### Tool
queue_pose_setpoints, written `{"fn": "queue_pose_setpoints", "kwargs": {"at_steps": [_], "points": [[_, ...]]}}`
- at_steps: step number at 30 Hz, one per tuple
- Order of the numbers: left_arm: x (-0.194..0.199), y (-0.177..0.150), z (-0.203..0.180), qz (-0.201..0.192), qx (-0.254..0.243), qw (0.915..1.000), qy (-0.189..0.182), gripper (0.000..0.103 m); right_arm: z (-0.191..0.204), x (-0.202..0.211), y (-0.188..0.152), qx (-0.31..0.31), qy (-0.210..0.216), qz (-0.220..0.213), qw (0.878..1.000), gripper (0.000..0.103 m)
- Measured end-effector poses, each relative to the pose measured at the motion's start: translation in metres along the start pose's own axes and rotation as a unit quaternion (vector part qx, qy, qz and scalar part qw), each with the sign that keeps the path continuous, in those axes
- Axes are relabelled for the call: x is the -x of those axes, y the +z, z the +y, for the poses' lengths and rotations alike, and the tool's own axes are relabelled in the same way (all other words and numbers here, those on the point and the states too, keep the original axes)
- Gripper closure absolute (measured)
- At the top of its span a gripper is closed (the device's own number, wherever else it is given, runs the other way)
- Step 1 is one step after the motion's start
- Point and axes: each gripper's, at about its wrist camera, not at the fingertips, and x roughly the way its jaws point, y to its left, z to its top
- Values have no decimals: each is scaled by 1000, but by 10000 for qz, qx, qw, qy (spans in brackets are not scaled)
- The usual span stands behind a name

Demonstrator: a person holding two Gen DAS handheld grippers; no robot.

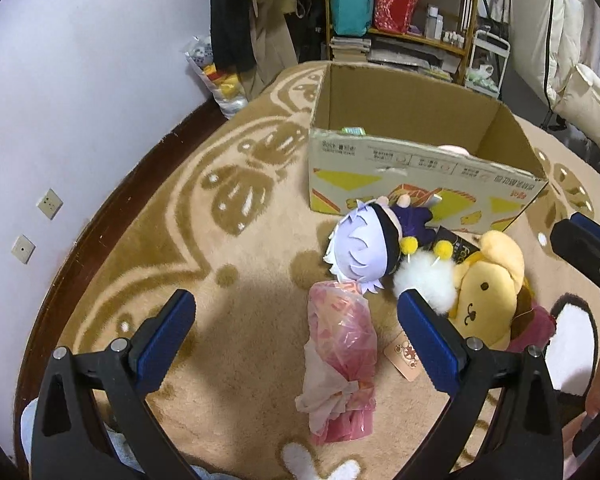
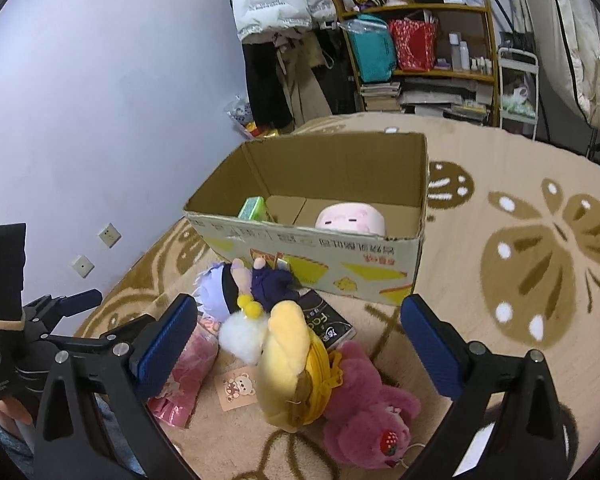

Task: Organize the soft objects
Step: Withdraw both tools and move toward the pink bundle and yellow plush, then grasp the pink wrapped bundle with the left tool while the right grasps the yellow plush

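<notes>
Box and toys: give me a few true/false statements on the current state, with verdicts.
1. The box is empty. False: a pink plush and a green pack lie inside.
2. Both grippers are open. True: left gripper and right gripper hold nothing.
3. The yellow dog plush is in the box. False: it lies on the rug in front.
4. A pink bagged bundle lies on the rug. True.
5. The purple-haired doll lies near the box's front wall. True.
</notes>
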Motion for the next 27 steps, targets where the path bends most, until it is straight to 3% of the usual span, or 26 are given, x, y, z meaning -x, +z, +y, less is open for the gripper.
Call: {"fn": "queue_pose_setpoints", "kwargs": {"at_steps": [9,14,27], "points": [[-21,0,-12,251,-278,9993,18,3,-3,-18,-3,4,39,213,9998,2],[-33,0,-14,447,-298,9986,-6,3,-2,-33,-7,-1,82,432,9990,7],[-58,-8,-18,922,-362,9950,121,3,-3,-55,-19,93,37,803,9967,7]]}}
